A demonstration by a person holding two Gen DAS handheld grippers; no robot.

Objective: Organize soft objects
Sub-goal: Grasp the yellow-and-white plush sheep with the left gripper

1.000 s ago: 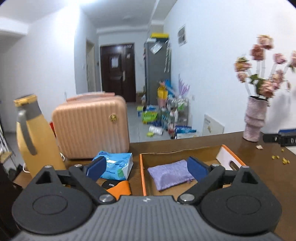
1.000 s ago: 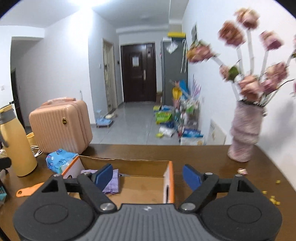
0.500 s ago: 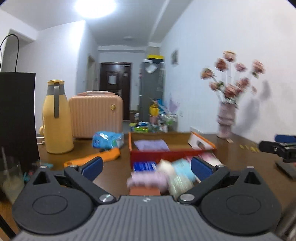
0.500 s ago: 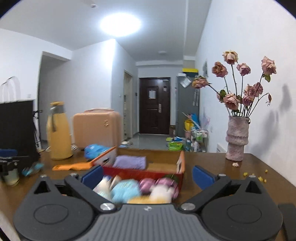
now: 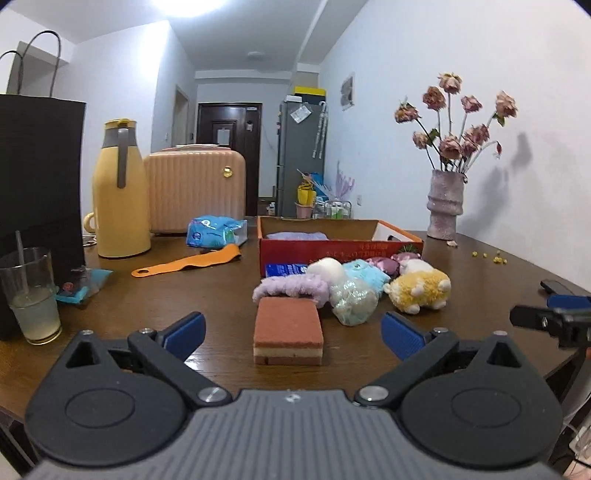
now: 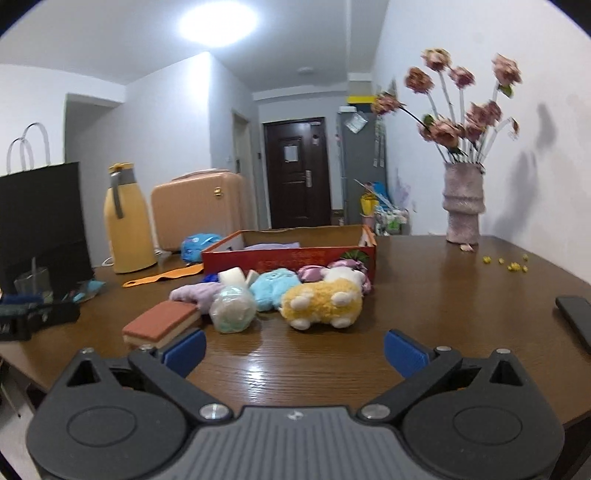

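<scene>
Soft toys crowd the brown table before a red box; both tools gape wide, empty.

Home, lived-in flat. Dark wooden table with everyday clutter: yellow thermos jug, pink hard-shell suitcase, vase of dried roses, glass with a straw, black paper shopping bag, tissue pack. Plush toys and a sponge piled by a red cardboard box. Behind the table a hallway runs to a dark entrance door, grey fridge with papers stuck on, household stuff heaped on the floor near it. White walls, ceiling lamp.
</scene>
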